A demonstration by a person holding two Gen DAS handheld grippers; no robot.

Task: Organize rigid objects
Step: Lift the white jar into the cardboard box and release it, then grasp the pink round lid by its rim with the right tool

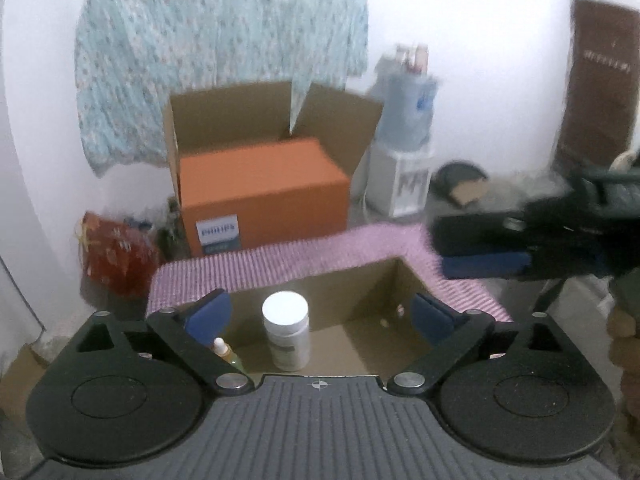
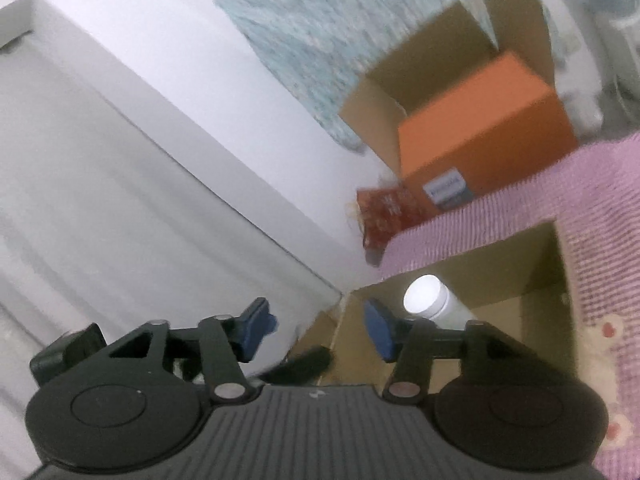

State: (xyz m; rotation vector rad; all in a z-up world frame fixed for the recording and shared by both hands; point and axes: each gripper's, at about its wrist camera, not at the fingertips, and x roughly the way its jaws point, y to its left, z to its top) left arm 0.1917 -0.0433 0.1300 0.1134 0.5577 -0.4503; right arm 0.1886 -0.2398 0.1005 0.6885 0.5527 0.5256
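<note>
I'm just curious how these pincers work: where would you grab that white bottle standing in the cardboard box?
Probably around the round body just under the cap of the white bottle, coming down from above through the open top of the cardboard box. It stands upright, and the walls block a level approach. Mind the small dropper bottle beside it.

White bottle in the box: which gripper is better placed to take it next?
Probably left. The left gripper is open and faces the white bottle straight, between its fingers. The right gripper is tilted and points beside the box.
</note>
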